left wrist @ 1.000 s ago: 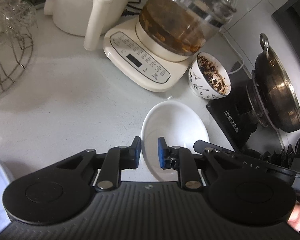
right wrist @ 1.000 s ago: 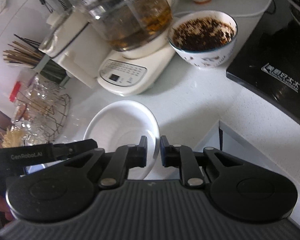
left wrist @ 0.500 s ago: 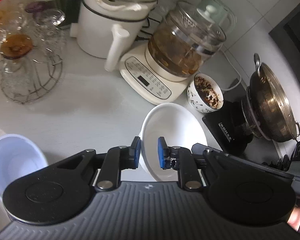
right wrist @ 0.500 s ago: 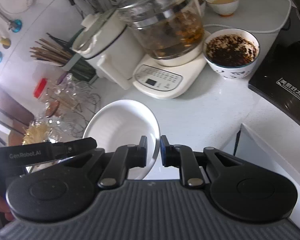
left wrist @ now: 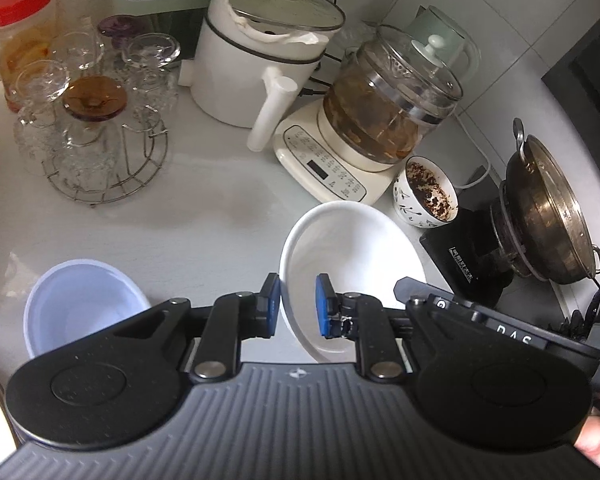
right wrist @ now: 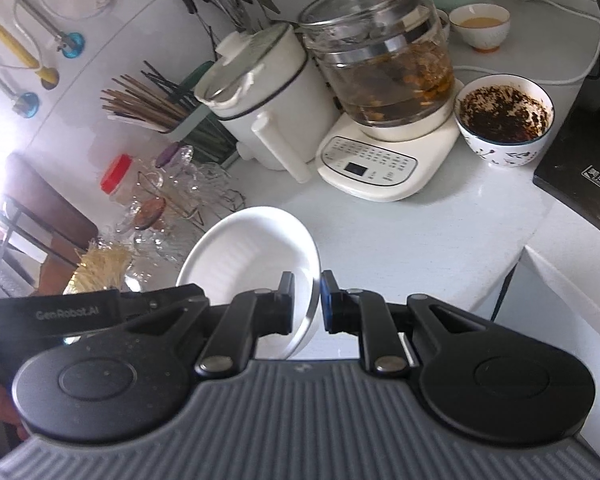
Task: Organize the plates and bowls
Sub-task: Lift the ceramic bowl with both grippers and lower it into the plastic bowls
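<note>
A white bowl (left wrist: pixel 352 256) is held in the air above the white counter by both grippers. My left gripper (left wrist: pixel 298 306) is shut on its left rim. My right gripper (right wrist: pixel 306 302) is shut on its right rim; the bowl also shows in the right wrist view (right wrist: pixel 248 256). A pale blue bowl (left wrist: pixel 80 308) stands on the counter to the lower left in the left wrist view. A patterned bowl (left wrist: pixel 426 196) with dark dried bits sits by the kettle base; it also shows in the right wrist view (right wrist: pixel 504 120).
A glass kettle on a cream base (left wrist: pixel 380 120), a white electric pot (left wrist: pixel 268 60), a wire rack of glasses (left wrist: pixel 96 120) and a red-lidded jar (left wrist: pixel 20 36) line the back. A black hob (left wrist: pixel 468 264) with a metal wok (left wrist: pixel 548 208) is at right.
Both grippers have lifted the white bowl higher and pulled back from the counter. More of the counter and the pale blue bowl have come into view.
</note>
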`<state>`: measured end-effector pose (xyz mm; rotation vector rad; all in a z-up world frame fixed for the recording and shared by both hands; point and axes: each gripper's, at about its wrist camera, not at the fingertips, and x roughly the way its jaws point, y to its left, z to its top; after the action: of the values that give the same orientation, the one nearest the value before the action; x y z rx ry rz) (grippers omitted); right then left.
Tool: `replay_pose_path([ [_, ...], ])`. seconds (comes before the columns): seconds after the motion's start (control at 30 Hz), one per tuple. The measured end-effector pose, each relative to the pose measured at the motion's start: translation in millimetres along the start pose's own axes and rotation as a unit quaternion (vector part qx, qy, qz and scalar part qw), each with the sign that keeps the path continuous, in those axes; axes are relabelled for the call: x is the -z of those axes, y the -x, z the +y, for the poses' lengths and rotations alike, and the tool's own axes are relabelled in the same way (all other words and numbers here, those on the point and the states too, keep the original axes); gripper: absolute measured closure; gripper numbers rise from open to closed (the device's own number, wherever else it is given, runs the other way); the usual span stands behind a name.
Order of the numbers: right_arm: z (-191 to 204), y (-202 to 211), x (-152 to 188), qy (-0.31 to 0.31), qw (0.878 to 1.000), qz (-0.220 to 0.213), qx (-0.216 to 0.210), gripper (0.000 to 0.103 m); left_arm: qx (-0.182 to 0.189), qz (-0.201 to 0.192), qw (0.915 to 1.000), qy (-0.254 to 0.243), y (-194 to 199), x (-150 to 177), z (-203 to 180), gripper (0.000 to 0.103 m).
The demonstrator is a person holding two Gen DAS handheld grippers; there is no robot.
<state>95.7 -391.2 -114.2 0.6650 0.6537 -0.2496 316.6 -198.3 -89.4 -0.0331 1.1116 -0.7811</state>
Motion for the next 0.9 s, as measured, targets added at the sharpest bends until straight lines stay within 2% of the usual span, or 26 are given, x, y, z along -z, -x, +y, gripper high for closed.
replay_pose_path([
  [0.17, 16, 1, 2, -0.008, 1.000, -0.013, -0.021, 0.087, -0.001, -0.011, 0.9999, 0.010, 17, 5, 16, 0.082],
  [0.4, 49, -5, 4, 0.003, 0.998, -0.008, -0.057, 0.087, 0.000, -0.037, 0.9971, 0.067, 48, 9, 53, 0.082],
  [0.7, 93, -37, 4, 0.054, 0.994, 0.022, -0.091, 0.087, -0.043, -0.061, 0.9919, 0.103, 75, 24, 94, 0.082],
  [0.9, 113, -73, 12, 0.083, 0.990, 0.059, -0.101, 0.087, -0.078, -0.062, 0.9850, 0.141, 70, 36, 126, 0.082],
])
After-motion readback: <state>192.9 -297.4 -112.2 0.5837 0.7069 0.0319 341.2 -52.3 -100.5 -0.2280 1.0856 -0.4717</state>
